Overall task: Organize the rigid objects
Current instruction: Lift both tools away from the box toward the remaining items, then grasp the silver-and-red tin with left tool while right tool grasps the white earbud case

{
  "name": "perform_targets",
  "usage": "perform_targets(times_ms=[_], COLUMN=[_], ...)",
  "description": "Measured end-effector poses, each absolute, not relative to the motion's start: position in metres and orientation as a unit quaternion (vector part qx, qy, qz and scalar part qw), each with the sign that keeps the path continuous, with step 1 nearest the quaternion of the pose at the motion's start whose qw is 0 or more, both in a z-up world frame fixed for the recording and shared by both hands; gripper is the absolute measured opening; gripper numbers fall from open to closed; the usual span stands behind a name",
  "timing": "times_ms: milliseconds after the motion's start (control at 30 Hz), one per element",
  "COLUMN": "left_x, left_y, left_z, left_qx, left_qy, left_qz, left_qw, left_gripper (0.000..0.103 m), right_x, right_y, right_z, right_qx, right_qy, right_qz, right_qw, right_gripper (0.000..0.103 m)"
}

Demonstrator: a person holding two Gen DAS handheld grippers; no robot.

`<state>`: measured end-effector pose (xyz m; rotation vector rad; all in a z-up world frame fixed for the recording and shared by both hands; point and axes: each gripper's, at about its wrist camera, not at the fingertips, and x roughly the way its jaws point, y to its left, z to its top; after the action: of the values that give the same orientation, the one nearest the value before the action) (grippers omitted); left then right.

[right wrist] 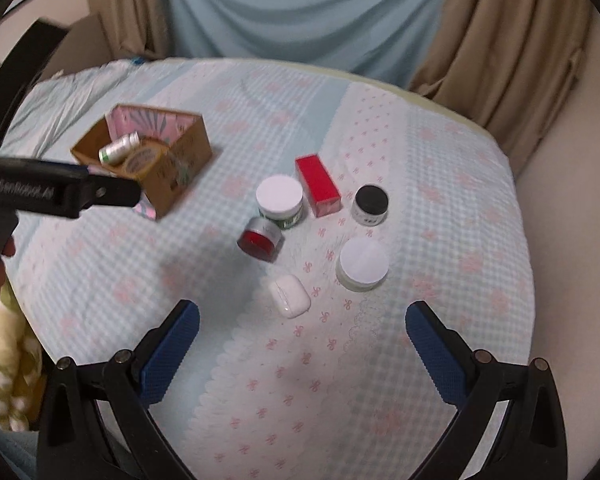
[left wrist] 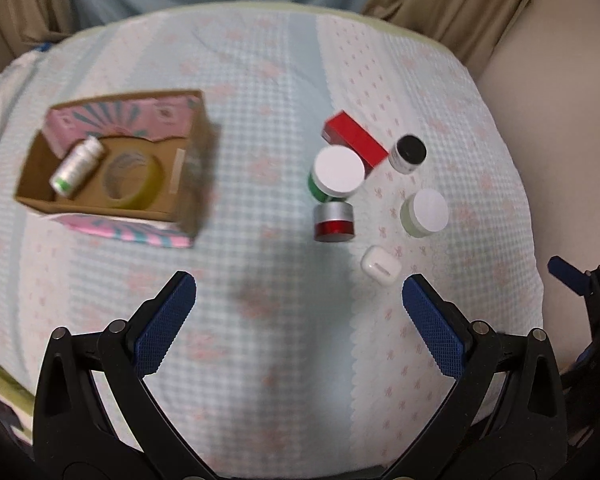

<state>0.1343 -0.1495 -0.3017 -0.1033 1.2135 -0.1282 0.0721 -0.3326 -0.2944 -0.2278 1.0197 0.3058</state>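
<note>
An open cardboard box [left wrist: 188,184] [right wrist: 188,160] at the left holds a silver bottle [left wrist: 78,166] [right wrist: 120,147] and a tape roll [left wrist: 134,178] [right wrist: 142,160]. To the right stand a red box [left wrist: 356,140] [right wrist: 318,186], a white-lidded green jar [left wrist: 336,174] [right wrist: 280,200], a red jar with silver lid [left wrist: 334,222] [right wrist: 260,238], a black-lidded jar [left wrist: 408,154] [right wrist: 370,204], a white-lidded pale jar [left wrist: 426,214] [right wrist: 362,264] and a white earbud case [left wrist: 380,266] [right wrist: 290,294]. My left gripper [left wrist: 299,300] is open and empty above the cloth. My right gripper [right wrist: 302,330] is open and empty near the earbud case.
A pale blue checked cloth [left wrist: 260,80] [right wrist: 440,200] covers the table. Blue and tan curtains [right wrist: 300,8] hang behind. The left gripper's body [right wrist: 60,192] crosses the right wrist view at left. The right gripper's finger [left wrist: 572,276] shows at the left view's right edge.
</note>
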Motion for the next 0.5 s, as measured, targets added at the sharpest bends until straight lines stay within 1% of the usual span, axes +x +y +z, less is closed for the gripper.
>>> perform_targets(times_ms=[200,400,500], left_x=[0.174,0.207,0.221], left_y=[-0.174,-0.186,-0.189], left_z=[-0.363,-0.412,-0.429], left_qx=[-0.044,-0.047,-0.053], left_qy=[0.600,0.635,0.654], left_qz=[-0.073,-0.072,-0.074], left_qw=[0.795,0.768,0.751], left_gripper=[0.103,0.103,0.103], right_x=[0.094,0.114,0.123], right_y=[-0.332,-0.318,-0.305], right_z=[-0.346,-0.393,-0.411], right_qx=[-0.141,-0.179,-0.204], right_qy=[0.500,0.530,0.544], right_qz=[0.165,0.192,0.204], right_qw=[0.839,0.807,0.788], right_gripper=[0.103,0.102,0.099])
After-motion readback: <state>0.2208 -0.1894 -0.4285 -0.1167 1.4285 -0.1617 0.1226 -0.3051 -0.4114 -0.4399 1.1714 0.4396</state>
